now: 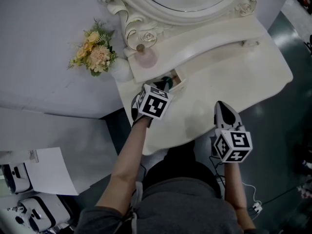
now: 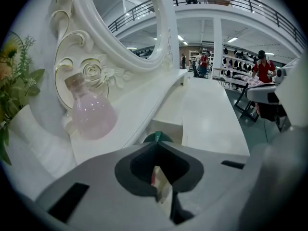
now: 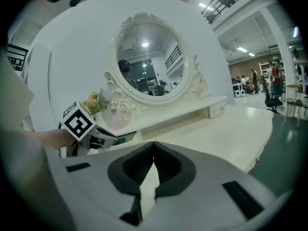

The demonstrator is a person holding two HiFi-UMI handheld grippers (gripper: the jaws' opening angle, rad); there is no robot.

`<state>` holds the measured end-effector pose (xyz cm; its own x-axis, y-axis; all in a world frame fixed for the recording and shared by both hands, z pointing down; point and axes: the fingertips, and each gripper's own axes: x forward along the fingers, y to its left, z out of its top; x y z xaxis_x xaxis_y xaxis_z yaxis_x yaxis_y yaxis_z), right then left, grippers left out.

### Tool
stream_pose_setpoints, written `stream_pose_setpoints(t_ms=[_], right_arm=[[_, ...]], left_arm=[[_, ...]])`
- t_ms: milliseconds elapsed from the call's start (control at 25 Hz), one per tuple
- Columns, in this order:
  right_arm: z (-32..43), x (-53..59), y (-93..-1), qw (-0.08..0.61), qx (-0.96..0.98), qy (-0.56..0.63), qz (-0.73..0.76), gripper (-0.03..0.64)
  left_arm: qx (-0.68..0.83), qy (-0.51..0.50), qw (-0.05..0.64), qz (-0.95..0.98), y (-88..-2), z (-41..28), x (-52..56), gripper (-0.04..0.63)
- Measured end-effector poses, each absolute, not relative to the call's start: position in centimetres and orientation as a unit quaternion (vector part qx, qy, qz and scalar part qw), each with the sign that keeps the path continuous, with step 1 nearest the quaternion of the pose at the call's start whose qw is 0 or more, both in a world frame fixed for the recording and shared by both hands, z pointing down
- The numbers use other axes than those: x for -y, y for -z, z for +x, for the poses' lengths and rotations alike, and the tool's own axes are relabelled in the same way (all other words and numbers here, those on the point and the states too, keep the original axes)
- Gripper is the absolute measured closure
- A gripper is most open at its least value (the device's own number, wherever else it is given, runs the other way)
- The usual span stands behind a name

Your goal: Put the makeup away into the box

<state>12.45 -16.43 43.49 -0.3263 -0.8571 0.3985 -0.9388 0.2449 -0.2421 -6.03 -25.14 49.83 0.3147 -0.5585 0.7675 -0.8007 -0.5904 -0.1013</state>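
— Where was the makeup at that moment?

— The only piece I could make out was a dark green round-topped thing (image 2: 158, 137). It showed just past the tips of the left gripper (image 2: 155, 146), by the small cream open box (image 1: 179, 81). That box sat at the left end of the white dressing table (image 1: 243, 77), under the raised shelf (image 1: 204, 38). Whether the green thing lay inside the box or at its edge, I could not tell.

— Was the left gripper holding it?

— Its jaws were pressed together, tip against tip, and angled down over the box. I saw nothing pinched between them. I could not tell whether the tips touched the green thing.

— And the other one?

— The right gripper (image 1: 220, 105) hung over the front of the table top, well apart from the box, and pointed toward the mirror. Its jaws were closed too, meeting at the tips, with only the table top showing below them.

— What else stood there?

— A round pink glass bottle with a stopper (image 2: 92, 113) stood on the shelf, close against the carved white frame of the oval mirror (image 3: 149, 57). Left of it, at the table's end, was a bunch of yellow and peach flowers (image 1: 93, 51) in a white vase (image 1: 120, 69).
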Motion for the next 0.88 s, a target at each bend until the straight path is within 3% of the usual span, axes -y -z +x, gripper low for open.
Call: stream_pose_setpoints(t_ms=[880], right_arm=[[13.0,16.0,-43.2,0.090,0.784,-0.217,0.575,0.613]], left_arm=[[0.429,-0.366,0.158,0.811,-47.9,-5.7,24.9,0.565]])
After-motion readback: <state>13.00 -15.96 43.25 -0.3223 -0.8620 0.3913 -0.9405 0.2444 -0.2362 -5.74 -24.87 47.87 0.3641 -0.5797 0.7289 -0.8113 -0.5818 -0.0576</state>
